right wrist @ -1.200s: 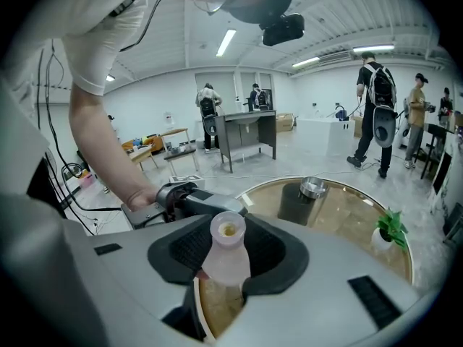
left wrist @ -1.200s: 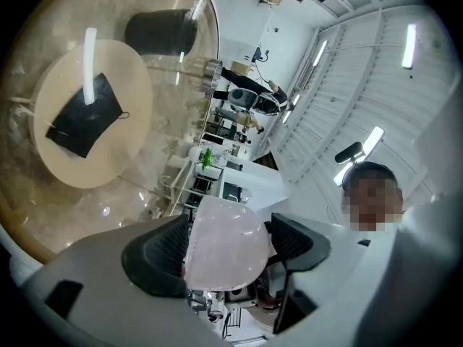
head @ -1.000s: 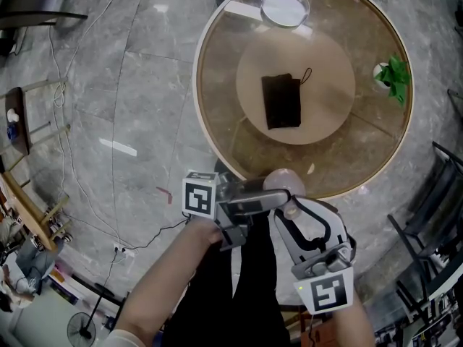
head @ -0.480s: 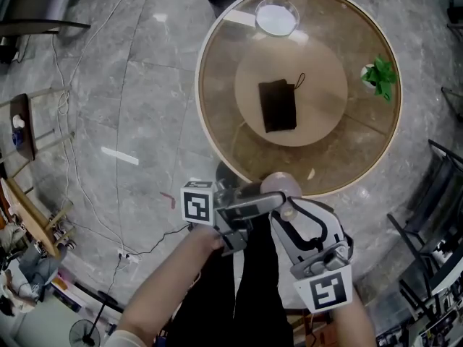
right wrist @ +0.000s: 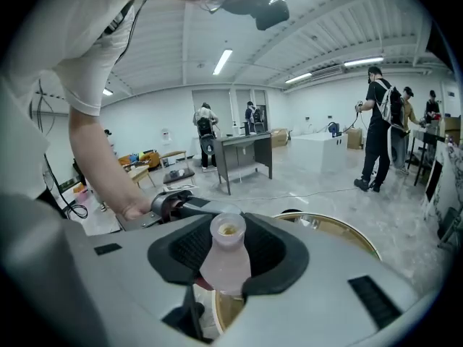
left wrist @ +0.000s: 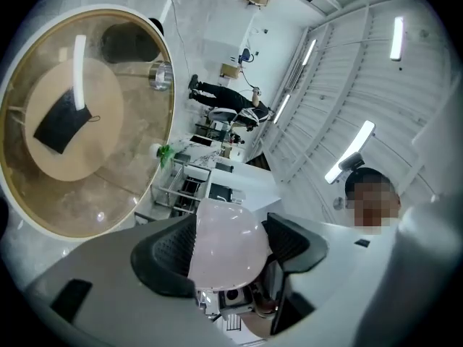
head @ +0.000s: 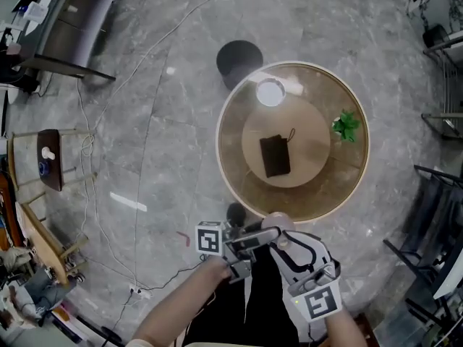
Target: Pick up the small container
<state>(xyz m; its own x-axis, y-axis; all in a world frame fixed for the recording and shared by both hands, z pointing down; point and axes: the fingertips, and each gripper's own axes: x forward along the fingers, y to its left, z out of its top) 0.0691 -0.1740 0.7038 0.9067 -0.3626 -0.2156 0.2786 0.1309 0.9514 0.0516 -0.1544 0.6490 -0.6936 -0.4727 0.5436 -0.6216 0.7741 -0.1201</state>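
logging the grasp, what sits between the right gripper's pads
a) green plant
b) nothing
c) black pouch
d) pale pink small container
d: the right gripper view shows the right gripper closed on the pale pink small container, with the container's open neck in plain sight.

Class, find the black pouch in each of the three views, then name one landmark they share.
Head view: black pouch near the picture's middle, on the round table.
Left gripper view: black pouch at upper left, on the table.
Right gripper view: not in it.
Shared landmark: the gold rim of the round table.
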